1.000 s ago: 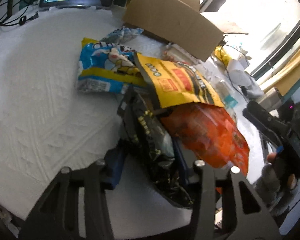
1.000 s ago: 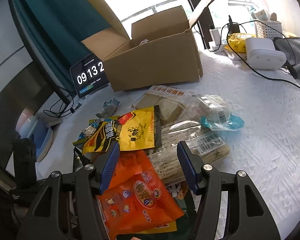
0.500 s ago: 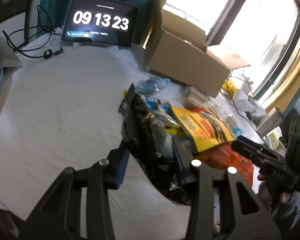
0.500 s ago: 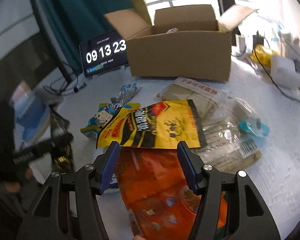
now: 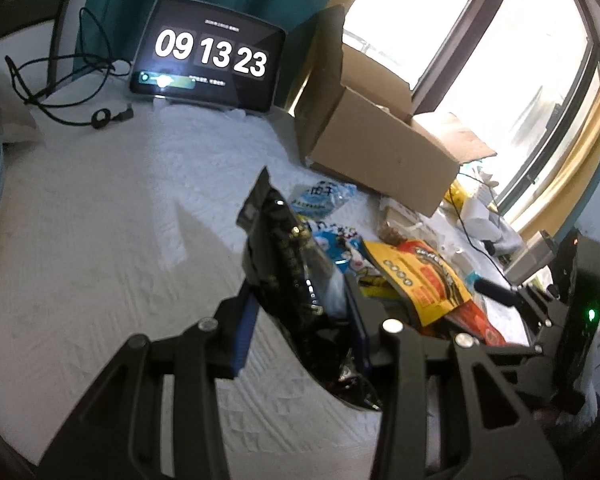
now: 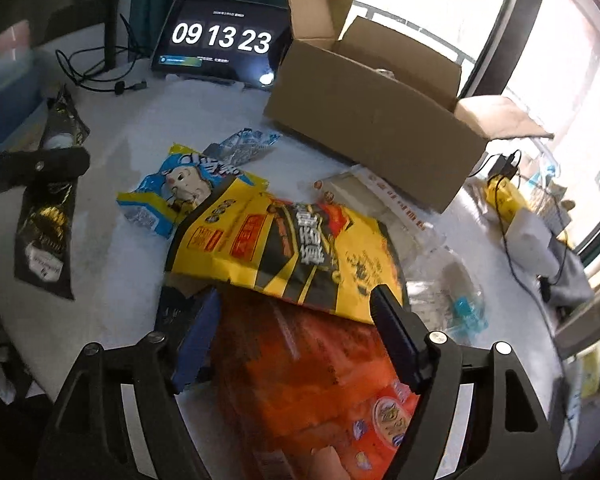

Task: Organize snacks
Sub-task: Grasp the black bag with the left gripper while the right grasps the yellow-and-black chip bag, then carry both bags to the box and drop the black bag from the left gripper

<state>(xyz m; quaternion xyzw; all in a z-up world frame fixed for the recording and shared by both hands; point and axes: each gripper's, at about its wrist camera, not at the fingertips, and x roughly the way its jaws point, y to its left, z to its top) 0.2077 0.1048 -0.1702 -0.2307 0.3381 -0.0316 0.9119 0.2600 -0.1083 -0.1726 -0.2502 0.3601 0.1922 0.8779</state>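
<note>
the left gripper point(image 5: 300, 320) has its blue-padded fingers closed on a black snack bag with gold print point(image 5: 284, 264), which stands up between them, lifted above the white textured tablecloth point(image 5: 100, 240). in the right wrist view that same black bag point(image 6: 46, 208) hangs at the far left with a dark finger of the left gripper across it.

the right gripper point(image 6: 296, 340) has its fingers spread wide apart, one on each side of an orange snack bag point(image 6: 308, 380); the pads do not press it, and whether the bag is actually held from below i cannot tell. a bit of skin shows at the bottom edge under the bag.

just beyond the orange bag, overlapping its top edge, lies a yellow and black snack bag point(image 6: 292, 240). past its left corner, partly under it, sits a blue and yellow bag with a cartoon face point(image 6: 176, 188), and behind that a small crumpled blue and white wrapper point(image 6: 244, 146). to the right lie clear plastic packets point(image 6: 440, 280) and a flat pale packet with red lettering point(image 6: 380, 196).

farther back stands an open cardboard box point(image 6: 372, 120), flaps up. to its left a tablet clock point(image 6: 220, 40) reads 09 13 23, with black cables point(image 6: 100, 72) beside it. a window point(image 5: 500, 60) glares behind the box.
</note>
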